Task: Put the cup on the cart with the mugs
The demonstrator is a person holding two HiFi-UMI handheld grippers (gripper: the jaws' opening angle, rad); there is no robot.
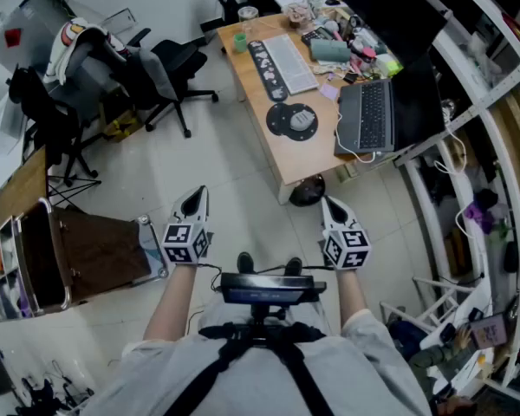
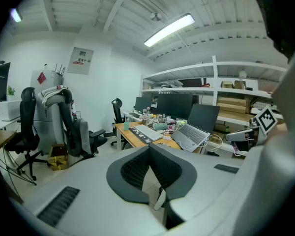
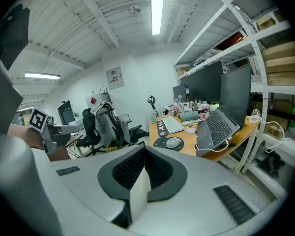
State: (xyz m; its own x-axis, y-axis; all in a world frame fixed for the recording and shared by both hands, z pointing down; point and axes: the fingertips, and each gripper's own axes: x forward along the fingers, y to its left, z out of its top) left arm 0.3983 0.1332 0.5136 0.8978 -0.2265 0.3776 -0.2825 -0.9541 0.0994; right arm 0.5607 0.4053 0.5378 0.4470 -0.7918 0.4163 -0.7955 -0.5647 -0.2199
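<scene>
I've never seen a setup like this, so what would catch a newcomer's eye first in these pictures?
The left tongs and right tongs, both closed and empty, reach out over the pale floor. Beyond them, a cluttered wooden desk carries an open laptop and a keyboard.

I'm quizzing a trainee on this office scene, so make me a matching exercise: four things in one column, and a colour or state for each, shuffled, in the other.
Things:
1. laptop
2. mouse
3. cup
4. right claw

Colour or state:
A. green
B. shut, nothing held
C. lid open
D. on a round dark pad

Pairs: 1-C, 2-D, 3-A, 4-B
</scene>
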